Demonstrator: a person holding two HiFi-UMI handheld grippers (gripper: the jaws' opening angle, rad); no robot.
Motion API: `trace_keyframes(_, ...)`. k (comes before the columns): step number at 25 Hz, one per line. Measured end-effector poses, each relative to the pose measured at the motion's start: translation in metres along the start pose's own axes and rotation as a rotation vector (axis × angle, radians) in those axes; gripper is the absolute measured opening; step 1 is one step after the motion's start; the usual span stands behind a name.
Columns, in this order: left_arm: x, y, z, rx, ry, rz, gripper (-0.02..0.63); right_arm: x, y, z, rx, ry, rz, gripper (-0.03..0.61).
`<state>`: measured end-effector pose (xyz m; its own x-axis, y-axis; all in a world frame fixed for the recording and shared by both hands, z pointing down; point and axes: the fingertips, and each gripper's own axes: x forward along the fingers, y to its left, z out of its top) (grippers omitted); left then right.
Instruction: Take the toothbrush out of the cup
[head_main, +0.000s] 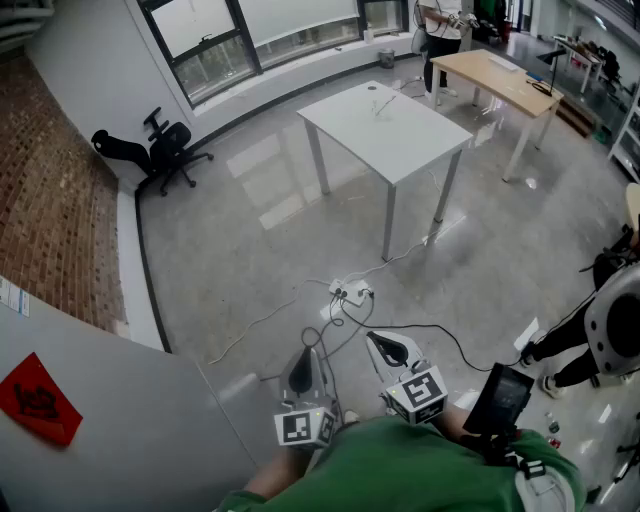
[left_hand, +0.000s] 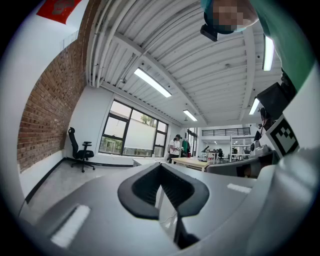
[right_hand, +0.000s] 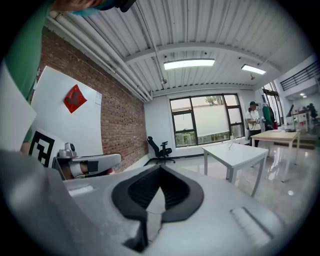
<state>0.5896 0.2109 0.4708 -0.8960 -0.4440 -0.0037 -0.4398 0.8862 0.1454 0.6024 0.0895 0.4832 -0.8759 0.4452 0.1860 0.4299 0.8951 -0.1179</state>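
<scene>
A white table (head_main: 400, 140) stands across the room, far from both grippers. On its far end sits a small clear object (head_main: 378, 103) with something thin sticking out, too small to make out; it also shows on the white table (right_hand: 235, 155) in the right gripper view as the same small object (right_hand: 231, 145). My left gripper (head_main: 303, 355) and right gripper (head_main: 380, 340) are held close to my body over the floor. The left gripper (left_hand: 161, 165) has its jaws together, empty. The right gripper (right_hand: 160, 171) looks the same, pads meeting with nothing between them.
Cables and a power strip (head_main: 350, 292) lie on the grey floor between me and the table. An office chair (head_main: 165, 145) stands by the windows, a wooden table (head_main: 500, 80) at the back right. A white panel (head_main: 110, 400) stands close on my left. A person (head_main: 610, 320) is at the right.
</scene>
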Motion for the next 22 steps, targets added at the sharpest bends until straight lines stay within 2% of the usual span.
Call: trace_keyframes(22, -0.017, 0.013, 0.002, -0.009, -0.002, 0.031, 0.005, 0.0, 0.015, 0.001, 0.024, -0.013, 0.012, 0.0)
